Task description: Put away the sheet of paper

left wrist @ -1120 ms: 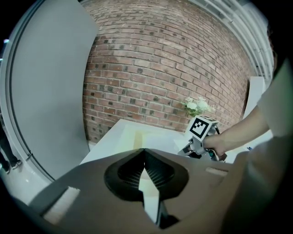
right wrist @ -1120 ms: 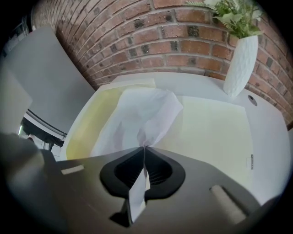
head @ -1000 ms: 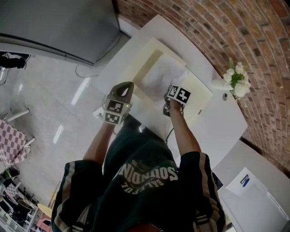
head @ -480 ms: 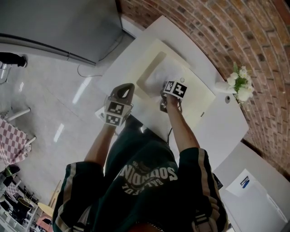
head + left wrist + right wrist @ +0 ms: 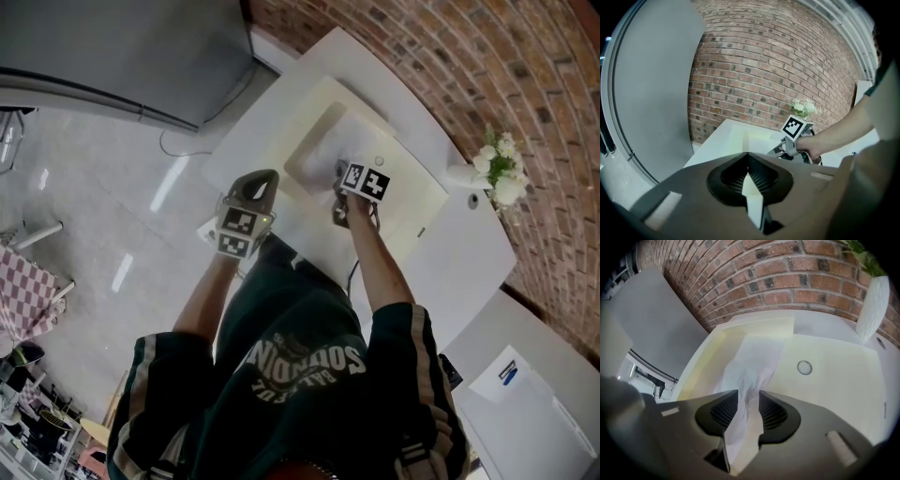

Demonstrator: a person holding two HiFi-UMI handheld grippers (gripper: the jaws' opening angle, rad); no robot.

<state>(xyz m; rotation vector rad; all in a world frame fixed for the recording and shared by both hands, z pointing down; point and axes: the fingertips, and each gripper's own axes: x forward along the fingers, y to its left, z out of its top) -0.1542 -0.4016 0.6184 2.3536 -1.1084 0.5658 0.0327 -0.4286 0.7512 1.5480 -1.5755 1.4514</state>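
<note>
While the right gripper [image 5: 748, 397] hangs over the cream tray [image 5: 834, 376], its jaws are opening, and the sheet of paper [image 5: 752, 364] runs straight through the gap between them. The pads do not pinch it. A strip of tray shows between the paper and the right-hand pad. On the other side the paper's edge lies close against the pad, and I cannot tell whether the two touch.

The sheet is white and crumpled. It lies in the sunken part of the tray, on the tray's left side as the right gripper view shows it. From under the jaws it stretches toward the tray's far edge, the one nearest the brick wall [image 5: 787, 273]. Its near end passes below the gripper and out of sight.

On the flat part of the tray, just right of the paper, sits a small round disc [image 5: 804, 367]. Past the tray's far right corner a white vase [image 5: 872, 305] of flowers stands on the white table [image 5: 469, 253].

The left gripper [image 5: 747, 157] is held well apart from the tray, off its near-left side by the table's edge. Its jaws are closed tip to tip with nothing between them.
</note>
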